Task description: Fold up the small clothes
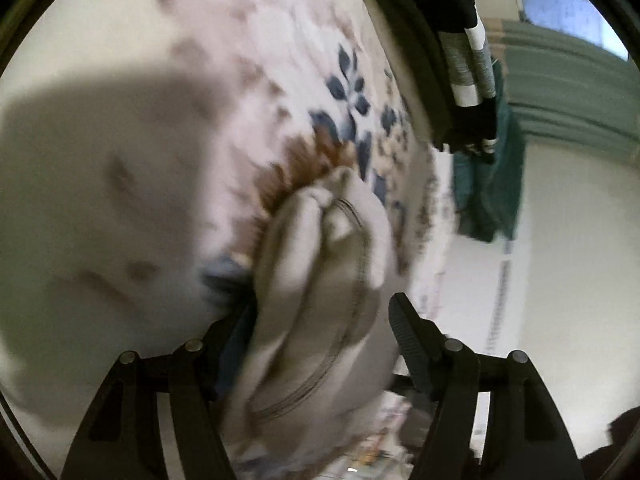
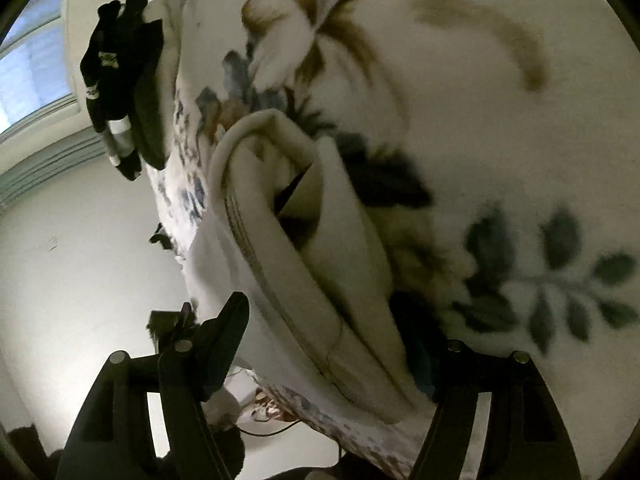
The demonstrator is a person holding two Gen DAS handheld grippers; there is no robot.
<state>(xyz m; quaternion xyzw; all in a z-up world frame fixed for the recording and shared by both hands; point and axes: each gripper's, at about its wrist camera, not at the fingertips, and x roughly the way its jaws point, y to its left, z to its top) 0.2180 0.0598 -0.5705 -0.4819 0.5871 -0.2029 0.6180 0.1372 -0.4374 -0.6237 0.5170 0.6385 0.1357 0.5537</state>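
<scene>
Both tools, left tool (image 1: 320, 344) and right tool (image 2: 340, 344), stood released around a bunched cream garment (image 1: 320, 280) at lower centre on the floral bedspread (image 1: 280, 60); folding looked unfinished, dark socks (image 1: 440, 40) upper right waiting.

One cream garment (image 1: 320, 280) lies bunched on one floral bedspread (image 1: 248, 60), near in both wrist views. Far off at the bedspread's edge sits one pile of dark clothes (image 1: 440, 48), its pieces too tangled to count, with one teal cloth (image 1: 496, 184) hanging just beside it. Two grippers show, the left gripper (image 1: 320, 332) and the right gripper (image 2: 340, 340), one per view.
</scene>
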